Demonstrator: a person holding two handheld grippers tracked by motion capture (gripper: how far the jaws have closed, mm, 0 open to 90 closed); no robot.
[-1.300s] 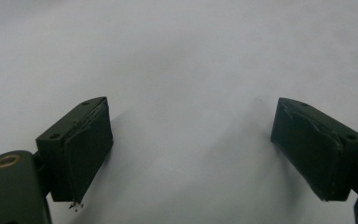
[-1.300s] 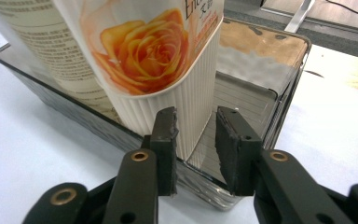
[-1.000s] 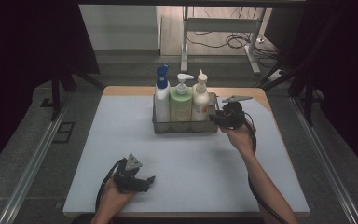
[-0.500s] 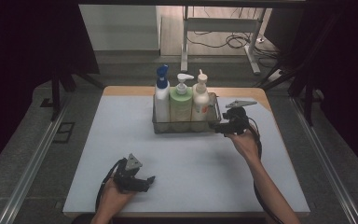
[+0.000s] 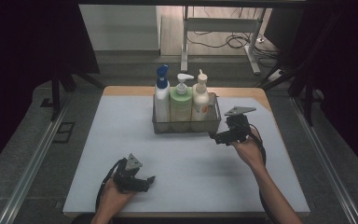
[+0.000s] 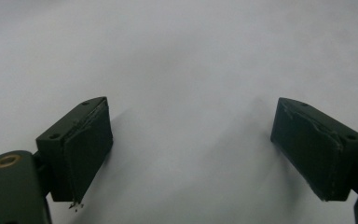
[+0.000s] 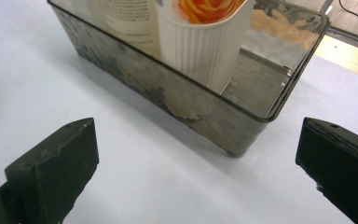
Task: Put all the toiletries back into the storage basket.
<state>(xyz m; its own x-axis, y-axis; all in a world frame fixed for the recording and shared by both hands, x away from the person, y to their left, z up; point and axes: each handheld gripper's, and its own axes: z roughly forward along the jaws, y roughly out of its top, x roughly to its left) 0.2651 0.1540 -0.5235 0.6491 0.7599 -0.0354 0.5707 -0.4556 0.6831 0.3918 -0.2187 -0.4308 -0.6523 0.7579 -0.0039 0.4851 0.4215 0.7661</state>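
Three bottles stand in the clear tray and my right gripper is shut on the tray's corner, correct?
Not quite. Three bottles do stand in the tray, but the right gripper is open, its jaws wide apart short of the tray's corner, touching nothing. The right gripper view shows it.

High view above the table point(image 5: 121, 140); right tool view close on the shared bin point(image 7: 242, 126).
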